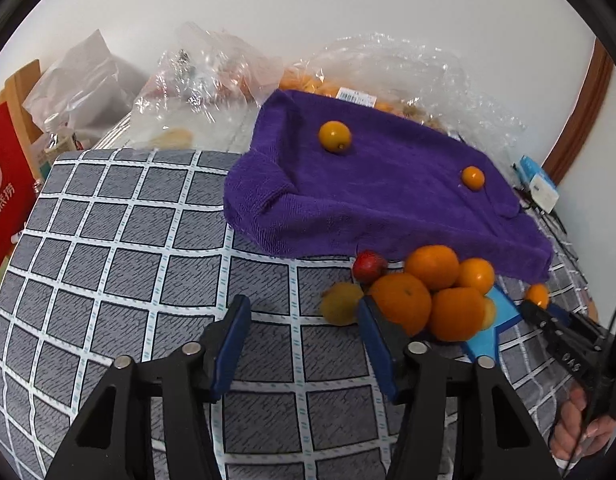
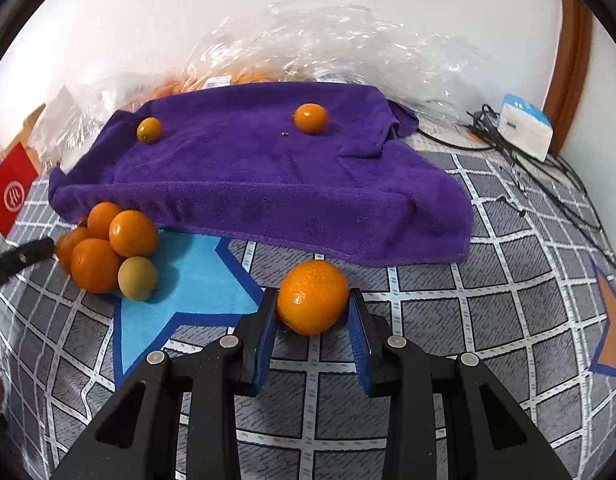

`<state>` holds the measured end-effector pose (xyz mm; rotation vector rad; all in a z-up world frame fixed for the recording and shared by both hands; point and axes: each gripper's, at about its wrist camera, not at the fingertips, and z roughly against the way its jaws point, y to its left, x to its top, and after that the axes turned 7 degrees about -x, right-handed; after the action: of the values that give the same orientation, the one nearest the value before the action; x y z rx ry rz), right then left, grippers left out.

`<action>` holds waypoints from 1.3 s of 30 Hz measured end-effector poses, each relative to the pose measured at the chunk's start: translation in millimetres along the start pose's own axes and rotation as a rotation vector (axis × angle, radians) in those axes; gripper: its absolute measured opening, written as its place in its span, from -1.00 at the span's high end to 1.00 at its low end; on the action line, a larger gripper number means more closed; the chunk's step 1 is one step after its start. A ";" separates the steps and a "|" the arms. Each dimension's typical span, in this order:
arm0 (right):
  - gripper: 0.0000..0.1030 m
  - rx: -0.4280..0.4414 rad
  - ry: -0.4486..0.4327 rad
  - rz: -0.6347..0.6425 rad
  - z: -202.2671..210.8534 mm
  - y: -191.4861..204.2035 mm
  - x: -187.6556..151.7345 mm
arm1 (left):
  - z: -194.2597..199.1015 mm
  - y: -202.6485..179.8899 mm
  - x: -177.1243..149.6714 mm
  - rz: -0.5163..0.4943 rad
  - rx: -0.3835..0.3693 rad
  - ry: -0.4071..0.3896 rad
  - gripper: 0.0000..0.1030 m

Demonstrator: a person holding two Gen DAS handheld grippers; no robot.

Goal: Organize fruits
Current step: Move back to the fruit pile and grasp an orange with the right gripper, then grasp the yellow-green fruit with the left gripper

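Left gripper (image 1: 304, 320): jaws partly open, nothing between them, over the checked tabletop (image 1: 128, 240). Fruit pile (image 1: 431, 292) at its 2 o'clock on the blue star mat (image 2: 188, 276). Right gripper (image 2: 312, 306): jaws closed on an orange (image 2: 312, 297). Purple towel (image 2: 268, 168) at 12 o'clock carries two small oranges (image 2: 311, 118).

The towel (image 2: 260, 184) lies spread at the back of the table (image 2: 507, 320), with two small fruits (image 2: 311, 118) on top of it – one toward each end. In front of the towel, at its left end, a heap of fruit (image 2: 108, 248) sits on the star mat (image 2: 188, 280). One orange (image 2: 312, 297) lies just before the towel's front edge, right of the heap, between the right gripper's (image 2: 312, 312) fingers.
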<state>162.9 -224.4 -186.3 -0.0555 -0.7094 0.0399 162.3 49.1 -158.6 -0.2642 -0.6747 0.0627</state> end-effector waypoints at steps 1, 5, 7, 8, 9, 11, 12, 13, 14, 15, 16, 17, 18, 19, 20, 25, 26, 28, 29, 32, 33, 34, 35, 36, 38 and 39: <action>0.34 0.002 -0.005 -0.003 0.1 -0.6 -0.1 | -1.7 1.2 0.6 0.005 -0.009 0.001 0.01; 0.34 0.002 -0.012 0.000 -0.4 0.2 -1.7 | -10.9 5.1 3.3 0.048 -0.060 0.006 0.13; 0.34 0.004 -0.013 -0.002 -0.5 -0.1 -2.2 | -12.8 2.7 2.5 0.044 -0.068 0.006 0.25; 0.34 0.004 -0.013 -0.004 -0.4 -0.6 -2.3 | -13.4 0.0 2.2 0.034 -0.070 0.009 0.36; 0.34 0.004 -0.013 -0.006 -0.1 -0.6 -2.7 | -14.5 -3.6 1.4 0.015 -0.073 0.019 0.41; 0.34 0.004 -0.013 -0.005 0.0 -1.0 -3.0 | -15.9 -7.6 0.5 -0.013 -0.067 0.026 0.52; 0.34 0.002 -0.014 -0.005 0.1 -0.4 -3.1 | -14.2 -8.9 -1.2 -0.031 -0.053 0.013 0.52; 0.34 0.000 -0.014 -0.003 0.3 0.0 -3.3 | -12.6 -8.2 -2.4 -0.039 -0.035 0.004 0.52; 0.34 -0.002 -0.014 -0.003 0.4 0.3 -3.4 | -11.6 -7.1 -2.2 -0.041 -0.025 0.000 0.52; 0.34 -0.002 -0.014 -0.003 0.6 0.4 -3.5 | -10.9 -5.1 -2.1 -0.036 -0.017 -0.003 0.52; 0.34 -0.002 -0.014 -0.005 0.7 0.3 -3.6 | -10.0 -3.0 -1.7 -0.029 -0.023 -0.003 0.52; 0.34 -0.003 -0.014 -0.005 0.8 0.5 -3.5 | -9.9 -1.5 -1.1 -0.022 -0.030 -0.005 0.52; 0.34 -0.002 -0.014 -0.004 0.7 0.1 -3.3 | -9.9 -1.4 -1.5 -0.022 -0.032 -0.013 0.52; 0.34 -0.006 -0.014 -0.003 0.8 0.6 -3.4 | -9.8 -1.4 -2.1 -0.025 -0.029 -0.023 0.51; 0.34 -0.008 -0.013 -0.001 0.9 0.6 -3.5 | -9.7 -1.7 -2.8 -0.026 -0.026 -0.033 0.51; 0.34 -0.007 -0.010 -0.004 0.8 0.3 -3.3 | -8.9 3.1 -1.7 0.001 -0.055 -0.041 0.50; 0.34 -0.009 -0.010 -0.004 0.7 0.6 -3.1 | -8.2 3.6 -2.4 0.008 -0.056 -0.044 0.50; 0.34 -0.015 -0.012 0.002 1.0 1.7 -3.0 | -9.0 3.0 -1.7 0.012 -0.050 -0.046 0.50; 0.34 -0.014 -0.014 0.003 1.2 1.9 -2.9 | -9.6 2.0 -1.6 0.009 -0.053 -0.046 0.50; 0.34 -0.006 -0.024 -0.003 3.1 0.4 -3.1 | -7.9 1.1 -2.6 0.005 -0.066 -0.054 0.55; 0.34 -0.008 -0.030 -0.006 4.4 0.1 -3.3 | -6.1 0.4 -3.3 0.001 -0.067 -0.063 0.55; 0.34 -0.009 -0.038 -0.008 6.1 -0.2 -3.6 | -3.7 -0.7 -3.9 -0.006 -0.072 -0.076 0.55; 0.34 -0.007 -0.044 -0.008 7.5 -0.1 -4.1 | -2.7 -1.7 -3.9 -0.010 -0.077 -0.082 0.55; 0.34 -0.004 -0.047 -0.008 7.9 -0.1 -4.0 | -1.2 -2.7 -4.4 -0.016 -0.086 -0.089 0.55; 0.34 -0.009 -0.043 -0.008 7.2 0.6 -3.6 | 0.5 -4.5 -4.5 -0.024 -0.089 -0.099 0.55; 0.34 -0.014 -0.042 -0.009 7.1 0.5 -3.3 | 2.1 -5.2 -4.8 -0.028 -0.091 -0.108 0.55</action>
<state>155.7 -223.8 -183.1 -0.0644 -0.7524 0.0275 157.1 43.8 -158.5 -0.3406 -0.7900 0.0200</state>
